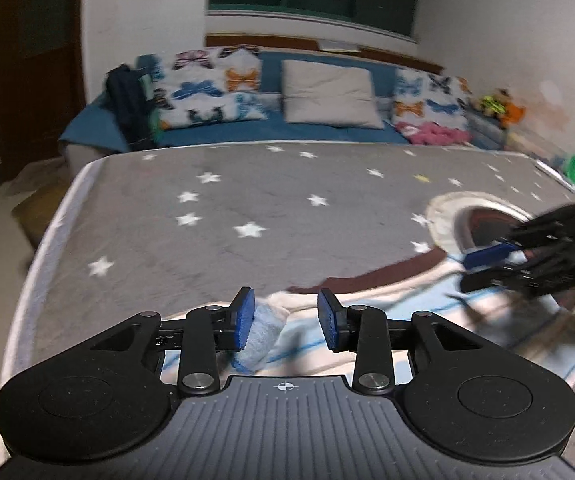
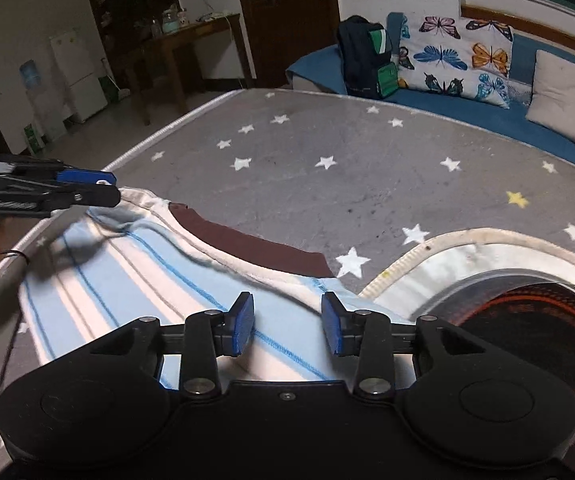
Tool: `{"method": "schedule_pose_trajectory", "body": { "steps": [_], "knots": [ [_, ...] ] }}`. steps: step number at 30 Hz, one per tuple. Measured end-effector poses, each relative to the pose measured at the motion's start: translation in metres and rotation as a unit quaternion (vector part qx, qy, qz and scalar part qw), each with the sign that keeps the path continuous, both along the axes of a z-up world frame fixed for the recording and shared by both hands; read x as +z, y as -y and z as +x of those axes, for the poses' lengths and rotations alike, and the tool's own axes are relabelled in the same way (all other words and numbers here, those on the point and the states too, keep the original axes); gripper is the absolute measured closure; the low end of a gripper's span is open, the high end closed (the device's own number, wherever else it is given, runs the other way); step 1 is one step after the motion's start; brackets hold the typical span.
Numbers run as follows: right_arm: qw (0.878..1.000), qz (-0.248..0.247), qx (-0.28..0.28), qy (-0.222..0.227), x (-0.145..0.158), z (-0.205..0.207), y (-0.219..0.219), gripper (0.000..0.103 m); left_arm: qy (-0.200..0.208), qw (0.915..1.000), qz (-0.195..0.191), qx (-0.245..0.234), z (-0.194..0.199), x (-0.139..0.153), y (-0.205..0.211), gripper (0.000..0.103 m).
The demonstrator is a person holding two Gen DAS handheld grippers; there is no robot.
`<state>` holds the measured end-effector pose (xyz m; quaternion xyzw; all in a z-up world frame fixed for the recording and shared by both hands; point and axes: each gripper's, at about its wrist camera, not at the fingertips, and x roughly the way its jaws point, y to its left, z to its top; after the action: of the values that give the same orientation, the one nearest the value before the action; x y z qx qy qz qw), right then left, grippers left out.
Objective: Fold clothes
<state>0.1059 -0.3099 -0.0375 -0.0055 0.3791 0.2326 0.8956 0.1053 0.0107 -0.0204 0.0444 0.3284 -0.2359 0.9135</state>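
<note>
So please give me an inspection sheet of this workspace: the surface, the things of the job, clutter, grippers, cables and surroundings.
Surface: grey star-print cover, with a white-rimmed round cut-out showing a dark disc.
Job's things: one striped garment, light blue and white with a brown band, lying near the front edge.
Clutter: nothing seen on the cover besides the garment.
Grippers: left gripper open, over a rolled edge of the garment; right gripper open above the garment.
Cables: a thin black cable hangs by the left edge of the cover.
Surroundings: blue daybed with butterfly cushions, dark backpack, window, wooden door.
</note>
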Motion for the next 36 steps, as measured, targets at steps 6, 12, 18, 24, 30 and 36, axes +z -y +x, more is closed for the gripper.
{"method": "schedule_pose_trajectory", "body": {
  "steps": [6,12,18,24,30,36],
  "knots": [
    [1.000,-0.009,0.007,0.002,-0.008,0.009,-0.016,0.062,-0.011,0.9998,0.013,-0.005,0.011,-0.012,0.021,0.067],
    [1.000,-0.027,0.001,0.008,-0.010,0.011,-0.018,0.062,0.032,0.9978,0.041,0.040,0.009,-0.003,0.007,0.067],
    [1.000,-0.011,-0.002,0.014,0.000,-0.005,-0.009,0.062,0.037,0.9972,0.017,0.062,0.003,0.012,-0.020,0.070],
    [1.000,-0.018,0.001,0.005,-0.001,-0.033,0.000,0.062,0.007,0.9999,0.006,-0.009,-0.007,0.003,0.010,0.070],
    [0.999,-0.012,-0.027,-0.016,-0.013,-0.043,0.019,0.062,-0.030,0.9992,0.024,-0.011,0.006,-0.026,0.027,0.069],
    [0.998,-0.003,-0.062,-0.020,-0.016,-0.062,0.040,0.055,-0.016,0.9998,0.016,-0.001,-0.010,-0.017,0.013,0.068]
  ]
}}
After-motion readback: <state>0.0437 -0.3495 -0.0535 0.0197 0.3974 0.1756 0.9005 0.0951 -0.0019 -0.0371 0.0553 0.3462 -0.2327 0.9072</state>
